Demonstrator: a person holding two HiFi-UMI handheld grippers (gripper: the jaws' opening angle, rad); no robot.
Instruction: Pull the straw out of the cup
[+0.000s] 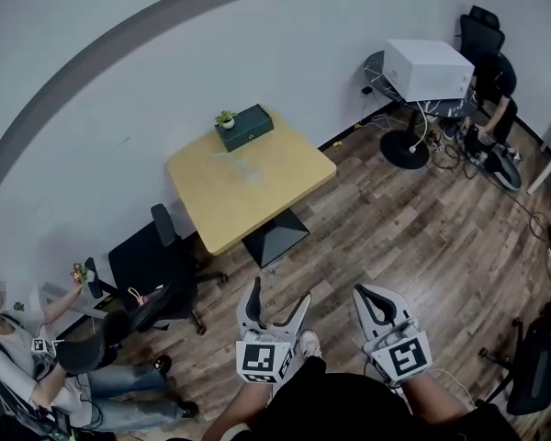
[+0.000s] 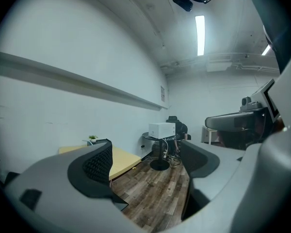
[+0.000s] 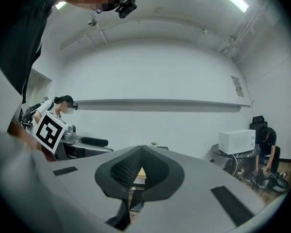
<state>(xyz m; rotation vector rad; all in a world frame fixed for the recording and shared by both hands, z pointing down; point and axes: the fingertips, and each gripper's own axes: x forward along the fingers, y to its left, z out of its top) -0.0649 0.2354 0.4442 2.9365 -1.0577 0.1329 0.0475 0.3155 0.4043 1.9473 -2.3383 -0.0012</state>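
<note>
Well short of the square yellow-topped table (image 1: 257, 205), where a faint clear smudge (image 1: 246, 168) may be the cup and straw, the left gripper (image 1: 277, 297) (image 2: 145, 152) gapes wide and empty, and the right gripper (image 1: 372, 297) (image 3: 138, 152) is closed on nothing.

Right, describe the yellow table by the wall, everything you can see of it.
The table has a square, pale yellow wood-look top on a dark pedestal base. It stands level on the wood-plank floor, one corner towards the white wall. At that far corner sit a dark green box and a small potted plant. A black office chair stands close beside it. A faint pale patch mid-top is too small to identify.
</note>
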